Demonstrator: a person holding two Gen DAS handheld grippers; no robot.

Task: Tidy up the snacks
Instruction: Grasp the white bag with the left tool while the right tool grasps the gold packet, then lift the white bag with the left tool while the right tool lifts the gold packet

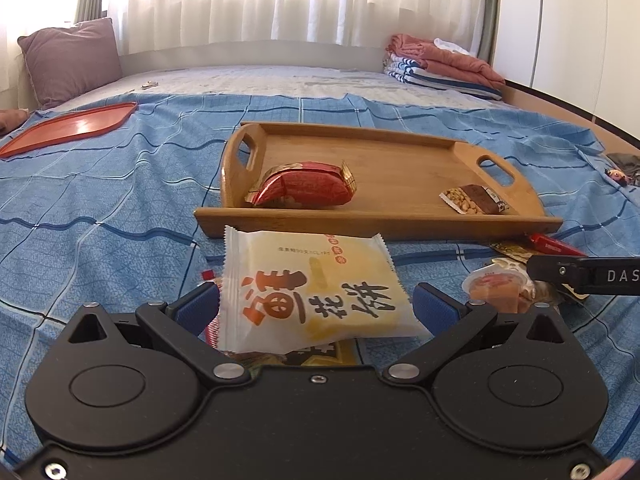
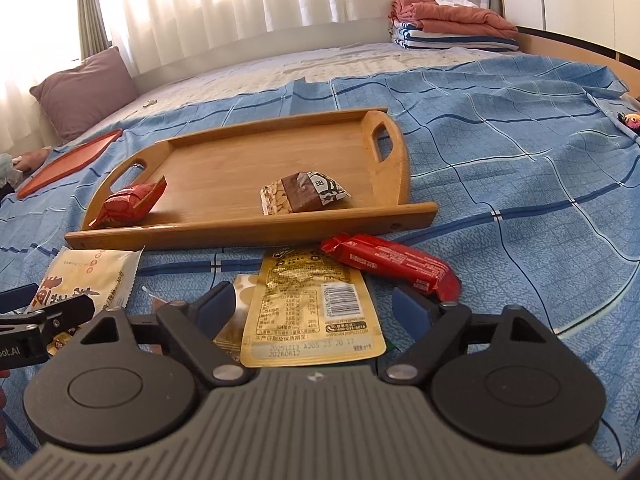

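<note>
left gripper [image 1: 316,306] straddles yellow packet [image 1: 316,292] (pads apart)

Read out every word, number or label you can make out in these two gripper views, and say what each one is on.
"DAS": right gripper, cut off at the picture's edge.
"ot.AI": left gripper, beginning cut off.
"20251213 A205 23 20 17" and "20260612": gold packet; its table and barcode digits are too small to read.
Large Chinese characters: white and yellow packet, seen upside down; its small print is too small.
Red bar: print too small to read.
</note>
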